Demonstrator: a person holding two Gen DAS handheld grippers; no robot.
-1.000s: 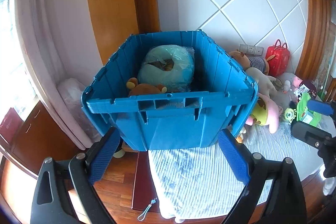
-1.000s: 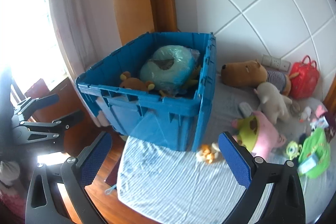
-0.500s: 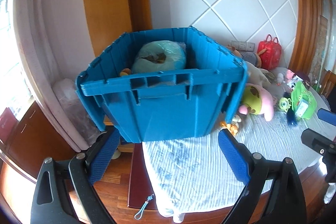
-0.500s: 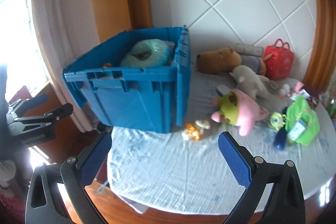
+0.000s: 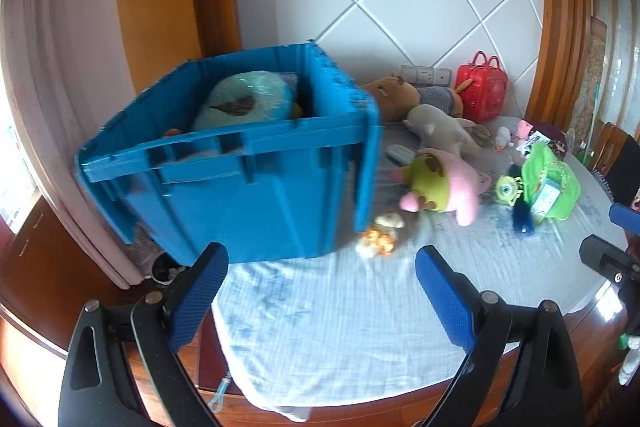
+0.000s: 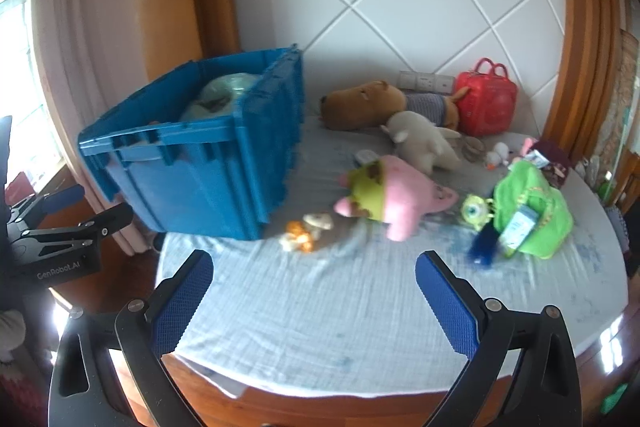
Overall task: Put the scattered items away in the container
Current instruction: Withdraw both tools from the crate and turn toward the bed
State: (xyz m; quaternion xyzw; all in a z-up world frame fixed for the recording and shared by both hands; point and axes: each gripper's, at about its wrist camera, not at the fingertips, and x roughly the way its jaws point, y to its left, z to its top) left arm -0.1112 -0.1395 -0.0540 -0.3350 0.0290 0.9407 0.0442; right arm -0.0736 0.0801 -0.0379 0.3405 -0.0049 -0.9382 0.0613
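One blue ribbed plastic crate [image 5: 256, 179] at the table's left end, holding a teal wrapped cushion [image 5: 244, 103] | pink-and-green plush [image 6: 388, 195] and small orange toy [image 6: 298, 233] on pale cloth [image 6: 340, 307] just beside it | left gripper [image 5: 320, 291] spread wide, holding nothing | right gripper [image 6: 314, 297] likewise.

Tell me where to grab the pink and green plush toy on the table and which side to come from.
Grip the pink plush across its pink body, behind the green face. It lies on its side on the cloth, soft and wide, with open cloth on the near side. The right gripper is open and closest, so probably come from the front, slightly above, jaws spanning the narrower body.
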